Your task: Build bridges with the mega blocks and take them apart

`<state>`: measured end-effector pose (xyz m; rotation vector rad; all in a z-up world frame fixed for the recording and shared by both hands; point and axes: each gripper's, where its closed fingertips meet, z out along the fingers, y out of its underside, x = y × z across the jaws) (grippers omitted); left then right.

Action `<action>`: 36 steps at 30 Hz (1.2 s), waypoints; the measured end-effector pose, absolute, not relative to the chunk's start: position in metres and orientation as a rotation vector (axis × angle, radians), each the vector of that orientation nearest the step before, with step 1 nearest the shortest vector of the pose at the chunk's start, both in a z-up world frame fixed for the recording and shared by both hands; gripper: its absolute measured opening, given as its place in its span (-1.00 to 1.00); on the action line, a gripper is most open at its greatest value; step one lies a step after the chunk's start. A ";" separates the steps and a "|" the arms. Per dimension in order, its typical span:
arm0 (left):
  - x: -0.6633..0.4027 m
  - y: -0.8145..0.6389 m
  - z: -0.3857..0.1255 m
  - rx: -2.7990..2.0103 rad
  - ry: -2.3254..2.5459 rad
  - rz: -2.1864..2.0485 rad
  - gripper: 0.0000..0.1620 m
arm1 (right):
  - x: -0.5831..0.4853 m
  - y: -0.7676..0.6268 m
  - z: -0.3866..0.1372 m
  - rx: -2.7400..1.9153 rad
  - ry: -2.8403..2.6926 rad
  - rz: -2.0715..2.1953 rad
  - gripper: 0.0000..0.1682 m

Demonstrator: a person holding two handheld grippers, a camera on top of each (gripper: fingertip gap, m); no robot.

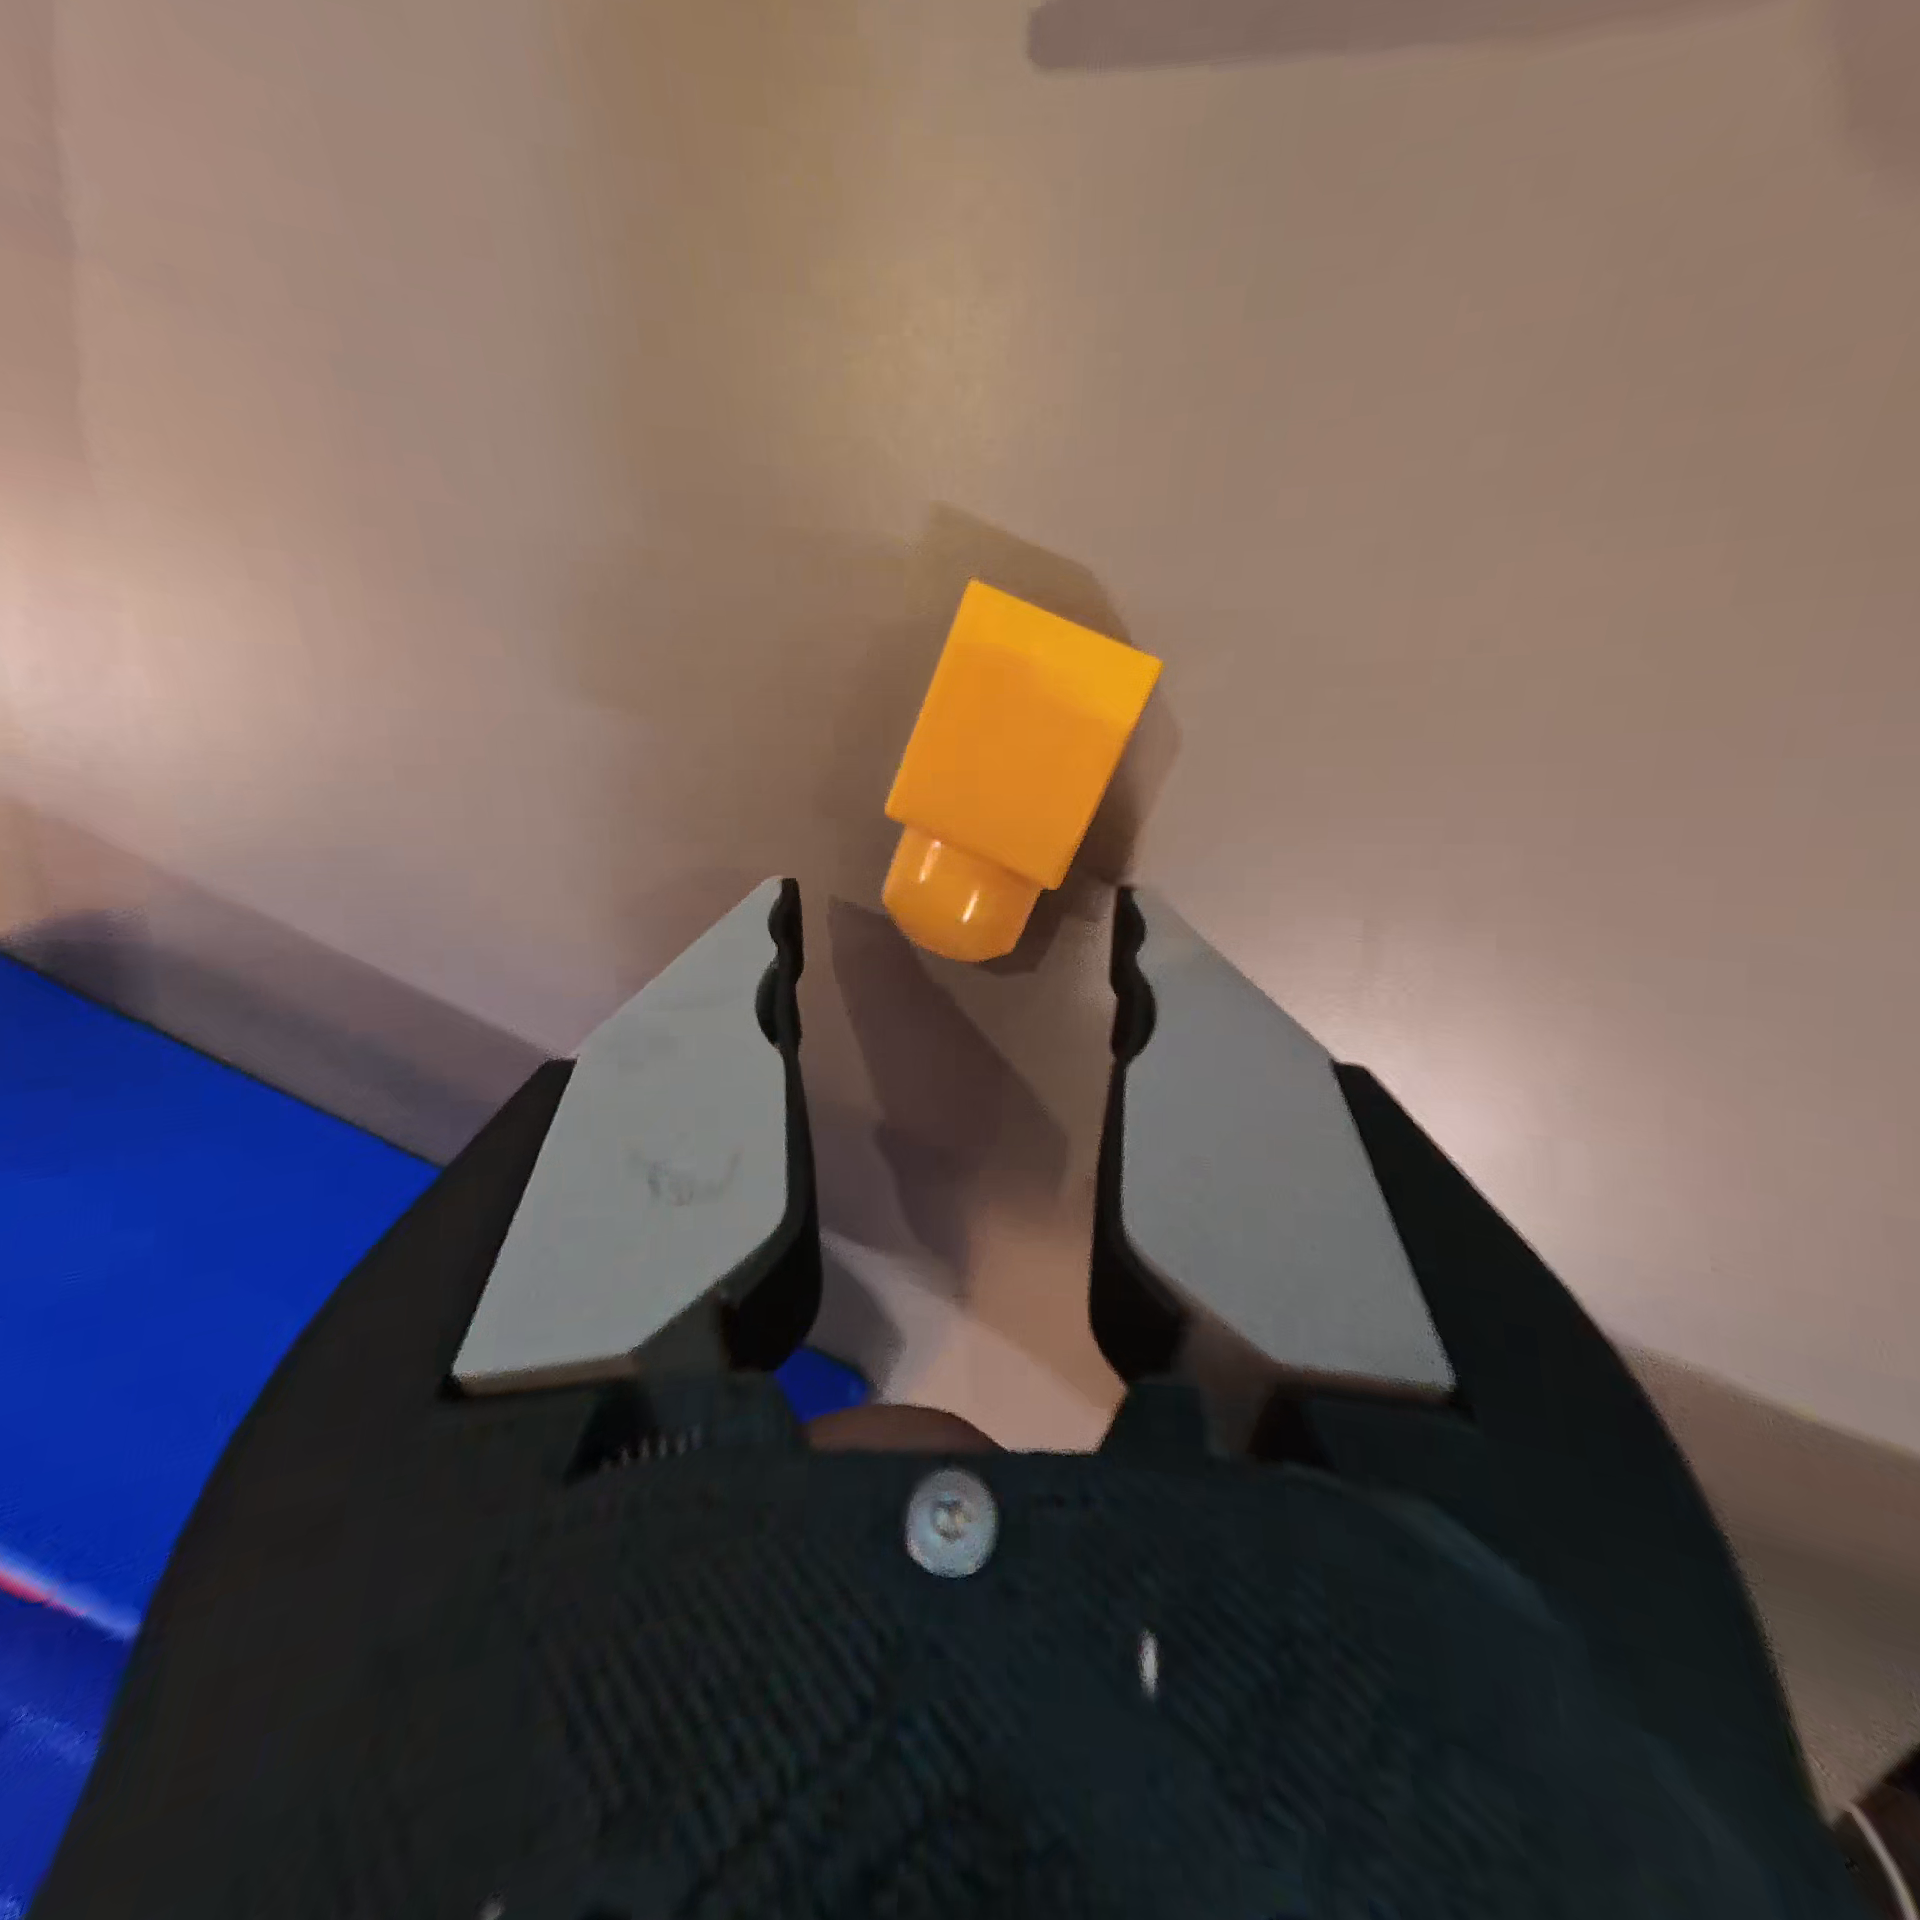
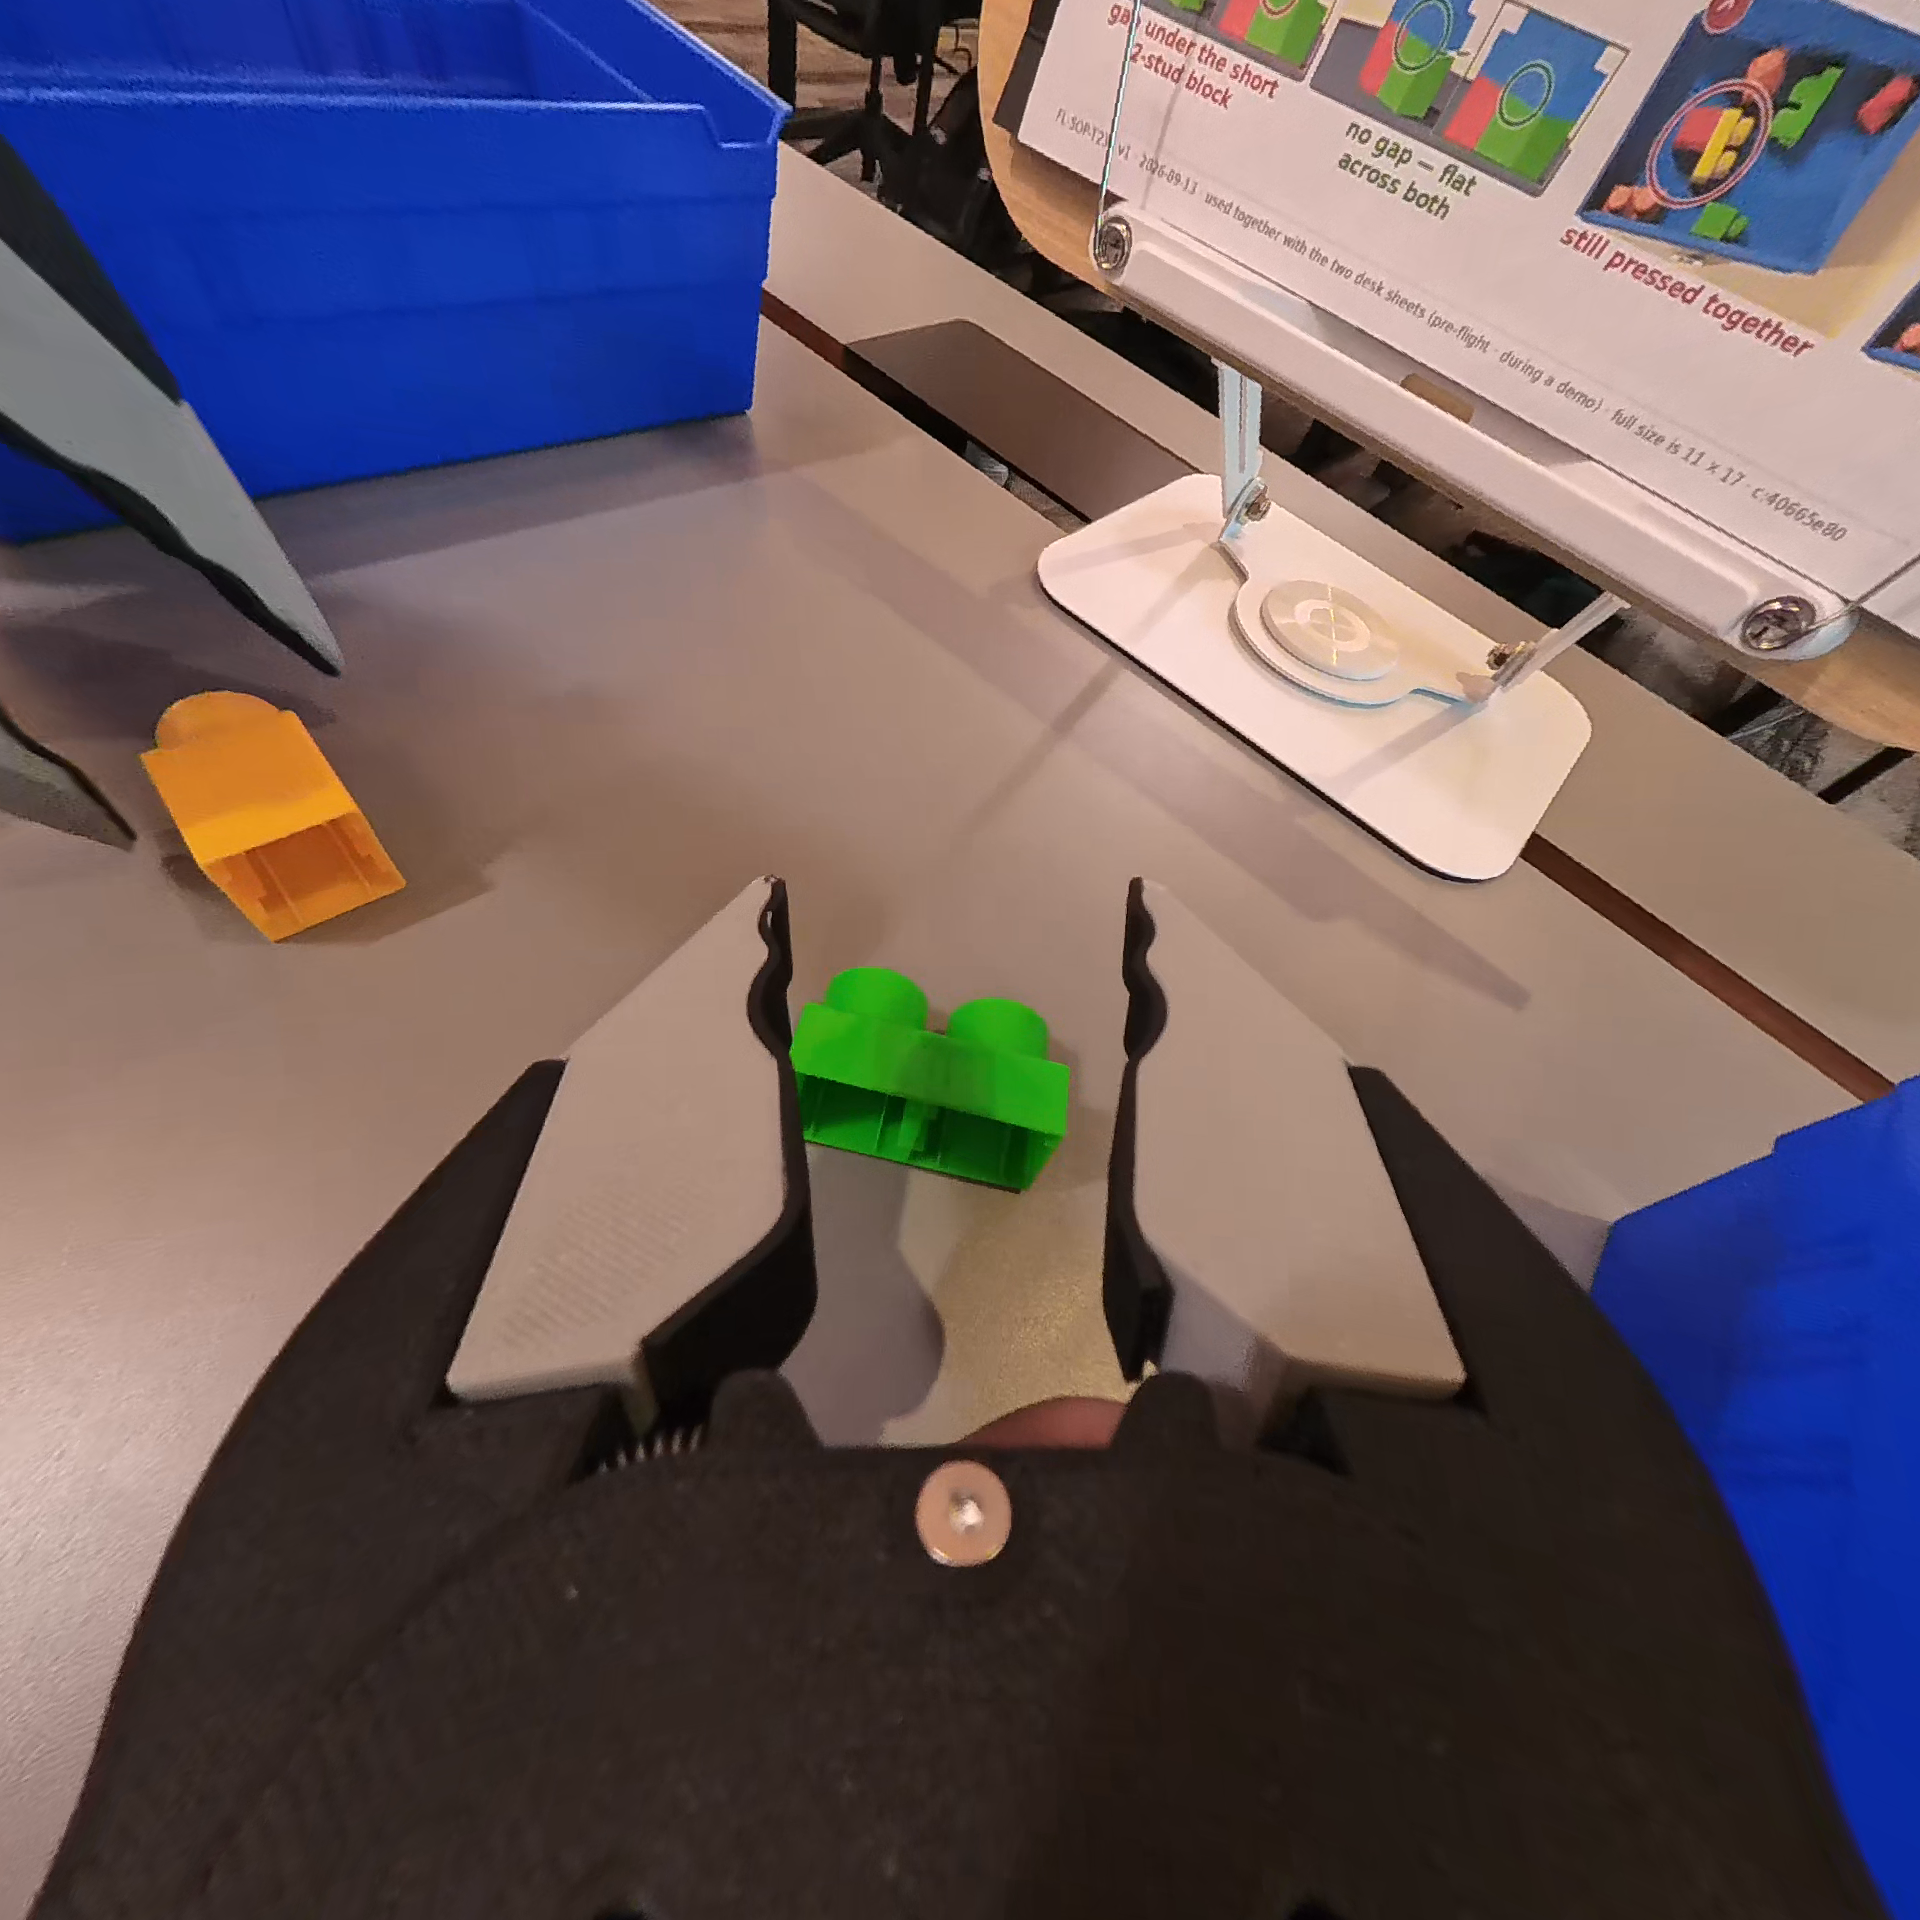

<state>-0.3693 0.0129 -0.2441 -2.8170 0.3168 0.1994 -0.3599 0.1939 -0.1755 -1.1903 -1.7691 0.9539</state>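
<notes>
Two claws, both spread and holding nothing: my right gripper (image 2: 954, 894) hangs over the green block (image 2: 928, 1075), which lies tipped on the grey table (image 2: 727, 644) between its fingers, while my left gripper (image 1: 951, 899) points at the orange block (image 1: 1023, 748) lying on its side just ahead. I judge this the picking-up step (nothing is joined yet); next, each claw must drop and close squarely. Beyond sit a blue bin (image 2: 416, 312) and a white stand (image 2: 1330, 686) carrying an instruction sheet (image 2: 1455, 156).

I am holding my left gripper (image 1: 951, 904) and right gripper (image 2: 951, 904) low, both with jaws parted, gripping nothing.
</notes>
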 end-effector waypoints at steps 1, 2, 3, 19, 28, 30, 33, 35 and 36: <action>-0.369 0.015 -0.248 -2.820 0.337 0.209 -0.35 | -0.360 0.193 -0.175 -1.190 -1.769 0.958 -0.26; -0.364 0.019 -0.250 -2.809 0.349 0.173 -0.55 | -0.360 0.193 -0.175 -1.190 -1.771 0.960 -0.26; -0.364 0.022 -0.250 -2.805 0.337 0.170 -0.60 | -0.359 0.192 -0.175 -1.187 -1.773 0.959 -0.27; -0.414 0.010 -0.188 -2.981 1.278 1.395 -0.60 | -0.357 0.179 -0.176 -1.161 -1.823 1.000 -0.29; -0.405 0.021 -0.203 -2.829 1.603 1.444 -0.55 | -0.357 0.184 -0.170 -1.210 -1.790 1.069 -0.28; -0.409 0.020 -0.200 -2.801 1.645 1.497 -0.34 | -0.357 0.185 -0.169 -1.211 -1.786 1.073 -0.29; -0.401 0.019 -0.203 -2.821 1.610 1.406 -0.22 | -0.357 0.185 -0.170 -1.214 -1.786 1.075 -0.28; -0.392 0.023 -0.202 -2.829 1.507 1.305 -0.21 | -0.357 0.185 -0.170 -1.216 -1.788 1.075 -0.28; -0.388 0.024 -0.200 -2.831 1.435 1.255 -0.21 | -0.357 0.185 -0.170 -1.216 -1.787 1.075 -0.28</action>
